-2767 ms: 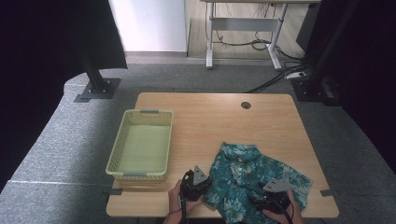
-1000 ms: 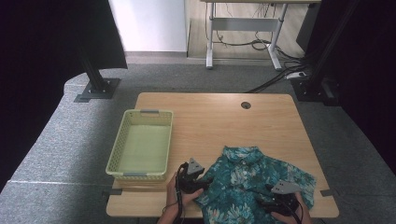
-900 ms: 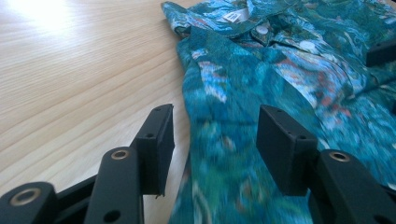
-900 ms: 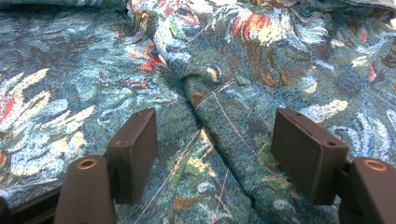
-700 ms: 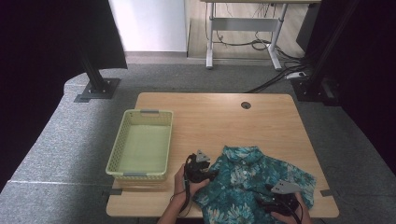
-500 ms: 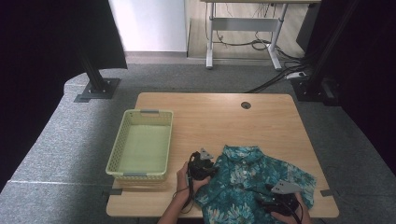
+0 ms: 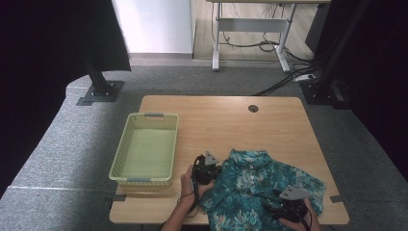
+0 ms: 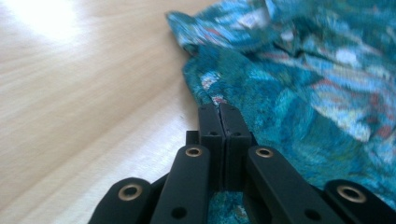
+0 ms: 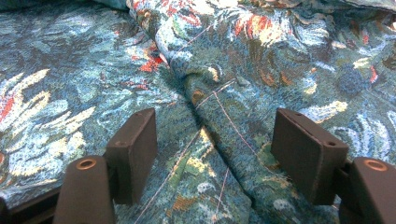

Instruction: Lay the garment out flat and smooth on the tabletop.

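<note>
A teal flower-print shirt (image 7: 260, 187) lies spread on the near right part of the wooden table (image 7: 231, 120). My left gripper (image 7: 215, 170) is at the shirt's left edge. In the left gripper view its jaws have just closed and meet tip to tip (image 8: 219, 111) on the edge of the cloth (image 8: 303, 93). My right gripper (image 7: 272, 206) rests low on the shirt near the table's front edge. Its jaws (image 9: 215, 128) stand wide apart astride a raised fold with a seam (image 9: 224, 107), the pads clear of the cloth.
A pale yellow-green mesh basket (image 7: 119, 161) stands empty on the table's left side, just left of my left hand. A cable hole (image 7: 253, 108) is near the far edge. Beyond the table are grey carpet, a stand base (image 7: 98, 91) and desk legs.
My left gripper slid right from beside the basket to the shirt's left edge. The right gripper has stayed put on the shirt.
</note>
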Demonstrator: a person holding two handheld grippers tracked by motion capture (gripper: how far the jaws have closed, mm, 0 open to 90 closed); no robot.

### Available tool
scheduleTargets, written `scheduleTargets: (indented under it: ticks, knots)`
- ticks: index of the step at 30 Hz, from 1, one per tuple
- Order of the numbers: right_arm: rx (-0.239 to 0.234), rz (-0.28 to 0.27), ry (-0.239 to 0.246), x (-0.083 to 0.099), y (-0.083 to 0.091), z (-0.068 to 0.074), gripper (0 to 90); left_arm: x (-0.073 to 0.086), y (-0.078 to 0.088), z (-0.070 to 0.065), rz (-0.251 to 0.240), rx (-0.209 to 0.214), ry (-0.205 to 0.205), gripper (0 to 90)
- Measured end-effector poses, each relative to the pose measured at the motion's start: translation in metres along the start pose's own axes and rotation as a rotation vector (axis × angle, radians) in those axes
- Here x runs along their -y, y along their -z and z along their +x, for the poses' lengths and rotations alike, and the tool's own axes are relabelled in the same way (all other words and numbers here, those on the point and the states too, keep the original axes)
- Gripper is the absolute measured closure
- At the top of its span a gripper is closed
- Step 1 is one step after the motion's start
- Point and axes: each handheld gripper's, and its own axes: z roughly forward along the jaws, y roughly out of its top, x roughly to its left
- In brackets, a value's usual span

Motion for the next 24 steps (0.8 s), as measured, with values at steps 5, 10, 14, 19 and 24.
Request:
scheduleTargets:
  ticks: [5, 10, 14, 19, 24]
  knots:
    - [0.000, 0.001, -0.002, 0.000, 0.000, 0.000, 30.4, -0.007, 0.005, 0.017, -0.009, -0.013, 0.052, 89.4]
    - [0.001, 0.000, -0.002, 0.000, 0.000, 0.000, 30.4, -0.013, 0.005, 0.032, -0.003, -0.032, 0.077, 89.2]
    - [0.001, -0.001, -0.002, 0.000, 0.000, 0.000, 30.5, -0.018, 0.002, 0.037, 0.010, -0.046, 0.088, 88.7]
    - [0.003, -0.002, -0.003, 0.000, -0.001, 0.000, 30.4, -0.024, -0.006, 0.040, 0.022, -0.058, 0.090, 87.9]
    - [0.010, -0.002, -0.006, -0.001, -0.002, 0.000, 30.4, -0.021, -0.017, 0.040, 0.063, -0.068, 0.104, 81.3]
